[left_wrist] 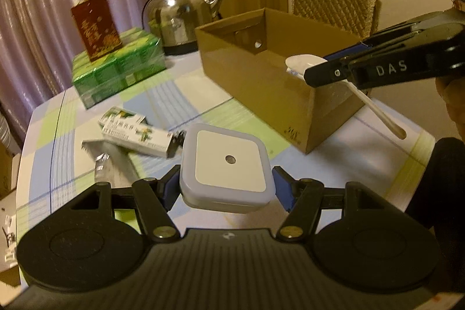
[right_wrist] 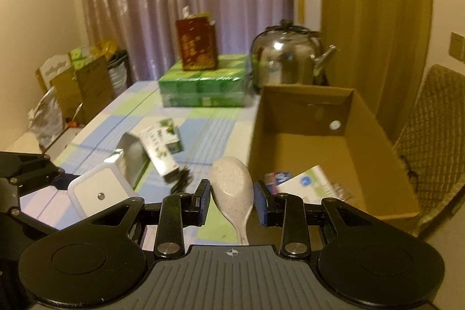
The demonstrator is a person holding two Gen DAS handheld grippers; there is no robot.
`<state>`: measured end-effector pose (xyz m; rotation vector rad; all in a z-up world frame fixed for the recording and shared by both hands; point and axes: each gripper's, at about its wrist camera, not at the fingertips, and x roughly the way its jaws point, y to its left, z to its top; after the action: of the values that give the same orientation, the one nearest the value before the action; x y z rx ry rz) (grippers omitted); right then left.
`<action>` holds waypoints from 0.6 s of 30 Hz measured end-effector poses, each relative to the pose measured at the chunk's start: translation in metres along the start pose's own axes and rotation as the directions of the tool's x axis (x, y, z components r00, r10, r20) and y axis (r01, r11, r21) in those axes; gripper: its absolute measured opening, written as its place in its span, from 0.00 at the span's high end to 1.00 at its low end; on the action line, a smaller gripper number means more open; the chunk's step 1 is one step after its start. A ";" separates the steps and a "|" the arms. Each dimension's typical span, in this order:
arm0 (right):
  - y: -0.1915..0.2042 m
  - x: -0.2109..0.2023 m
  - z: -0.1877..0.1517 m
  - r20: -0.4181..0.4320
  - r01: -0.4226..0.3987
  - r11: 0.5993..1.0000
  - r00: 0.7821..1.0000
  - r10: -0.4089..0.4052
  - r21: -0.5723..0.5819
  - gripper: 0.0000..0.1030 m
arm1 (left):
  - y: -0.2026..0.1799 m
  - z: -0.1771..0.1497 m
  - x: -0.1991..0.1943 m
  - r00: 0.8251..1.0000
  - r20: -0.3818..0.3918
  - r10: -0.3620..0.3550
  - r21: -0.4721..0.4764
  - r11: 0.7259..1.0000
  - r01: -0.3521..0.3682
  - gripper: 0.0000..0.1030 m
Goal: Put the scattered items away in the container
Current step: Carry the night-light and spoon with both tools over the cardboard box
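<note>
My left gripper (left_wrist: 226, 188) clamps the square night light (left_wrist: 226, 167) above the desk (left_wrist: 162, 95). My right gripper (right_wrist: 231, 201) pinches the white spoon (right_wrist: 232, 182) beside the cardboard box (right_wrist: 375, 130); medicine cartons (left_wrist: 136, 132) lie further out.

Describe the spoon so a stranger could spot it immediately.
Find the open cardboard box on the checked tablecloth. At its near rim, the right gripper holds a white speckled spoon. It is the only utensil; the other held item is a square white night light.
</note>
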<state>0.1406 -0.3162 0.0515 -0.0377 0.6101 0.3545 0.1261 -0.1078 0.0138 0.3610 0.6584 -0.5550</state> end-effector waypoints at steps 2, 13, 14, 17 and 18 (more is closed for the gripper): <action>-0.010 -0.004 0.007 0.018 0.012 1.000 1.000 -0.012 0.010 0.71 | -0.004 0.009 0.001 1.000 0.013 -0.009 0.012 1.000 0.008 0.40; -0.077 -0.001 0.058 0.097 0.043 0.996 0.994 -0.051 0.085 0.71 | -0.028 0.075 0.017 0.993 0.098 -0.067 0.060 0.996 0.061 0.40; -0.084 0.002 0.063 0.104 0.045 0.995 0.993 -0.054 0.090 0.71 | -0.030 0.081 0.021 0.992 0.104 -0.073 0.063 0.996 0.066 0.40; -0.104 0.012 0.075 0.118 0.045 0.992 0.991 -0.059 0.117 0.71 | -0.038 0.099 0.031 0.989 0.116 -0.091 0.077 0.994 0.082 0.40; -0.110 0.015 0.078 0.121 0.046 0.991 0.991 -0.061 0.123 0.71 | -0.040 0.104 0.035 0.989 0.117 -0.094 0.081 0.993 0.085 0.40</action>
<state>0.2325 -0.4042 0.0988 0.0823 0.5052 0.2656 0.1748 -0.2026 0.0619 0.3671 0.5397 -0.6837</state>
